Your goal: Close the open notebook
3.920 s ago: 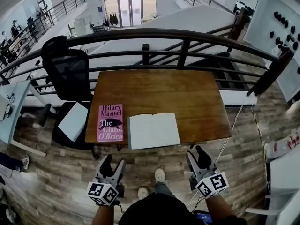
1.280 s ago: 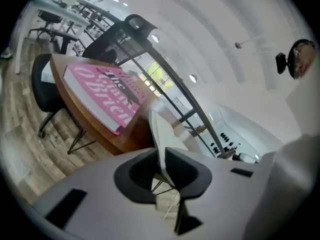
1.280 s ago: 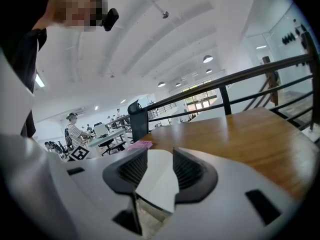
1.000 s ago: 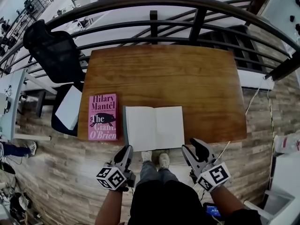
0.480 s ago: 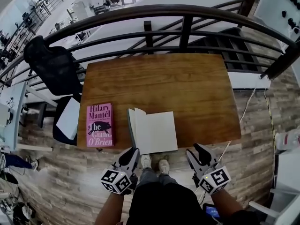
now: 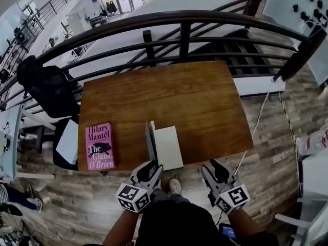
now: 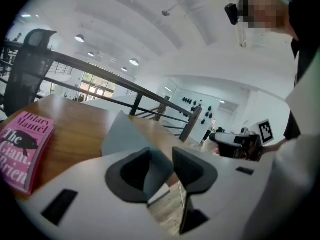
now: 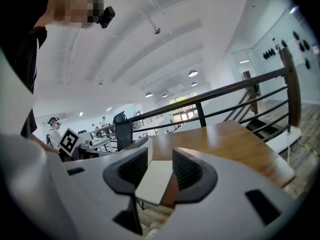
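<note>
The notebook (image 6: 168, 146) lies at the near edge of the wooden table (image 6: 169, 96), its white right page up. Its grey left cover (image 6: 150, 140) stands nearly upright above the spine. My left gripper (image 6: 149, 168) is at the table's front edge, just before that cover. In the left gripper view the cover (image 7: 125, 134) runs between the jaws of the left gripper (image 7: 161, 159), which are opening. My right gripper (image 6: 212, 167) hangs open off the table's front edge, to the right of the notebook. Through its jaws (image 8: 161, 169) I see the notebook (image 8: 156, 176) ahead, with nothing between them.
A pink paperback (image 6: 100, 146) lies flat left of the notebook. A dark metal railing (image 6: 179, 22) runs behind the table, and a black office chair (image 6: 43, 91) stands at the left. Wooden floor lies below the grippers.
The notebook's left cover has risen from flat to nearly upright, swinging rightward. My left gripper has moved right and up with it and its jaws have widened. My right gripper shifted slightly.
</note>
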A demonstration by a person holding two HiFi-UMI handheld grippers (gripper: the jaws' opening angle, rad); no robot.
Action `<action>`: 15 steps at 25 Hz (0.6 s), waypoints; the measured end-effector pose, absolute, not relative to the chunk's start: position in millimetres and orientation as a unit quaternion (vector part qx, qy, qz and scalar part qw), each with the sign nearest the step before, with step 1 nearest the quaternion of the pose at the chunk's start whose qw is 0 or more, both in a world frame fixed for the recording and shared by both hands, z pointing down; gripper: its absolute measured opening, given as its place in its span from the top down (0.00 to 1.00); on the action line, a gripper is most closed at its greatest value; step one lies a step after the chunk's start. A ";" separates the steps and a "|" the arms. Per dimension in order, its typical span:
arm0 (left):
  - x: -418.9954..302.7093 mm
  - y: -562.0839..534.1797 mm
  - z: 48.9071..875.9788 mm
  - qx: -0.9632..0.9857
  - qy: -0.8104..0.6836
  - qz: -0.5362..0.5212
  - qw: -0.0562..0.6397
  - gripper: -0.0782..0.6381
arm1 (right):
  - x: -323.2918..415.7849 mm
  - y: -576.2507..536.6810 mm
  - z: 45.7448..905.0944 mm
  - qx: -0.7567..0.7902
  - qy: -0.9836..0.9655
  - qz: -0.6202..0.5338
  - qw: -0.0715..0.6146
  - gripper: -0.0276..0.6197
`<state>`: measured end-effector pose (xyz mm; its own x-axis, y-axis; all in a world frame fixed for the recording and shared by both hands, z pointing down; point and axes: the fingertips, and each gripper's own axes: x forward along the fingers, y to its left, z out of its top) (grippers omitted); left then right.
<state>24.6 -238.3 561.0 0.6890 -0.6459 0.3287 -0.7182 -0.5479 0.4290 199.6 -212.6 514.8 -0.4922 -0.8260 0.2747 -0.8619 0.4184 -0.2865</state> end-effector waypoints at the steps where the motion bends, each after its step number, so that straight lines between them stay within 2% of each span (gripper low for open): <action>1: 29.9 -240.5 557.6 0.879 -0.385 0.059 0.275 0.65 | 204.3 -211.8 513.5 0.506 -0.839 0.197 0.045 0.72; 3: 37.6 -246.1 549.4 0.880 -0.377 0.040 0.285 0.59 | 212.3 -210.5 510.4 0.514 -0.834 0.195 0.043 0.72; 15: 24.4 -256.7 534.4 0.878 -0.399 0.037 0.262 0.60 | 220.7 -215.9 499.3 0.514 -0.840 0.173 0.034 0.72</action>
